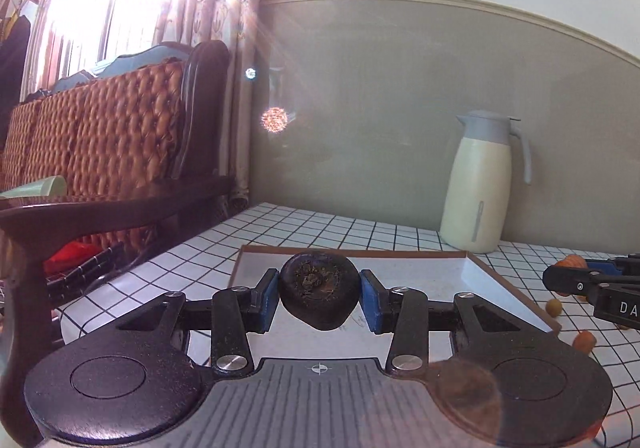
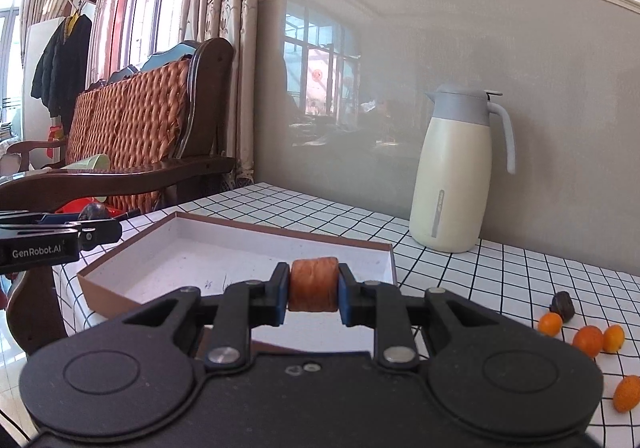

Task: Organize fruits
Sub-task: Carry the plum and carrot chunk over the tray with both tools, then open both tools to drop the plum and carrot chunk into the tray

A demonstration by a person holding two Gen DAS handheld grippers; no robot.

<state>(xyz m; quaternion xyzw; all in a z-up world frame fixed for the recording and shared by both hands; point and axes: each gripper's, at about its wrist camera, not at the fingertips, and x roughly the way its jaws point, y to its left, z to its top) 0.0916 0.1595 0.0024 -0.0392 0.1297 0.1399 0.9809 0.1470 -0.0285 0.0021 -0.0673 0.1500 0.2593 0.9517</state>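
My left gripper (image 1: 319, 294) is shut on a dark, wrinkled round fruit (image 1: 319, 290), held above the near part of a shallow white box with brown sides (image 1: 472, 274). In the right wrist view my right gripper (image 2: 314, 286) is shut on an orange-brown ridged fruit (image 2: 314, 284), also over the box (image 2: 200, 248). The left gripper (image 2: 86, 232) shows at that view's left edge with its dark fruit (image 2: 93, 211). The right gripper (image 1: 560, 280) enters the left wrist view from the right. The box interior looks bare.
A cream jug with a grey lid (image 2: 456, 175) stands at the back of the checked tablecloth (image 2: 500, 272). Several small orange fruits (image 2: 588, 340) and a dark fruit (image 2: 563, 306) lie at the right. A wooden sofa (image 2: 132, 135) stands left of the table.
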